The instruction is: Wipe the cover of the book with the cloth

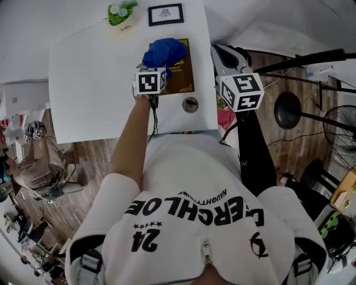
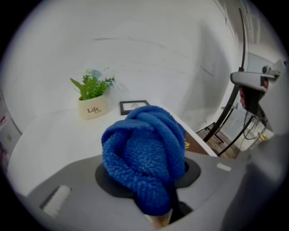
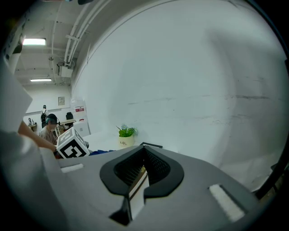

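Left gripper view: left claw [image 2: 156,200] clenched on cloth [image 2: 144,153] over book [image 2: 197,147]; right claw [image 3: 137,180] closed, empty.

Table [image 1: 83,83]: left half bare, open to approach from its near and left edges. Far edge: 2 obstacles, plant pot [image 1: 122,14] and picture frame [image 1: 166,14], near each other with a narrow gap between. Right strip: book [image 1: 186,78] lies close to the right edge, with the cloth [image 1: 164,51] bunched on its far end under the left gripper [image 1: 156,64]. 1 small round object [image 1: 190,104] sits just beside the book's near corner. Off the right edge: right gripper [image 1: 221,55], stand poles [image 1: 311,58], fan [image 1: 342,128].
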Demonstrator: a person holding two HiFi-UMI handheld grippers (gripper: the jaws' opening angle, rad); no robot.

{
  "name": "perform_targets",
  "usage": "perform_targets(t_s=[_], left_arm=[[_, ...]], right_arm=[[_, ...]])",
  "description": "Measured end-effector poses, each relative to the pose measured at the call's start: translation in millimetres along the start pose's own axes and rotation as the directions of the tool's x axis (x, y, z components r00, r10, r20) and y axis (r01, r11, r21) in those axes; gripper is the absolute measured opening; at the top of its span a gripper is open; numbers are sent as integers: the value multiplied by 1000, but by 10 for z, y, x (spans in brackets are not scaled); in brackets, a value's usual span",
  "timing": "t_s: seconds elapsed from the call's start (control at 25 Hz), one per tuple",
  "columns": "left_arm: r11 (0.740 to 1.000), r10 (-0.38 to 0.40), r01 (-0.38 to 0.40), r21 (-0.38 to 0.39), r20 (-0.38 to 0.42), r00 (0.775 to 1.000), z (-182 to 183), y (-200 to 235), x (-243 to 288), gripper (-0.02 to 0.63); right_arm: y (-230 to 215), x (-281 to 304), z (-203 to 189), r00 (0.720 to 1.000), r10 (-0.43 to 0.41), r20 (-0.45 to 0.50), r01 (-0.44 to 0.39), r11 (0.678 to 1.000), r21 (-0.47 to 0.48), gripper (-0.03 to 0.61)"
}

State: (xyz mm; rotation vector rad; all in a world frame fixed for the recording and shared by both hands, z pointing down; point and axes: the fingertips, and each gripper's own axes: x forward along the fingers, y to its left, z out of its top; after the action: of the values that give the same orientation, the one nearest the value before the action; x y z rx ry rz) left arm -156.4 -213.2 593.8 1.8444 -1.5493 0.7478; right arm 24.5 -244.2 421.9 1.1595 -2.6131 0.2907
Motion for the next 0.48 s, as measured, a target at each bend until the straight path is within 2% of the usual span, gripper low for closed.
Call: perform_targets(t_s=[0.16, 0.28, 0.36, 0.48], left_arm=[[995, 76, -77, -66, -12, 997, -153, 407, -164, 229], [986, 126, -131, -104, -52, 991, -308, 632, -267, 229], [984, 139, -146, -106, -67, 988, -367, 701, -313, 229], [984, 154, -157, -87, -40, 987, -292, 761, -396, 229]], right_arm=[[128, 107, 32, 999, 37, 1, -37, 999, -11, 2], [212, 153, 59, 998, 57, 3, -57, 998, -18, 3], [244, 167, 64, 998, 65, 2, -65, 998, -21, 2], [245, 167, 68, 998, 65, 3, -64, 998, -21, 2]])
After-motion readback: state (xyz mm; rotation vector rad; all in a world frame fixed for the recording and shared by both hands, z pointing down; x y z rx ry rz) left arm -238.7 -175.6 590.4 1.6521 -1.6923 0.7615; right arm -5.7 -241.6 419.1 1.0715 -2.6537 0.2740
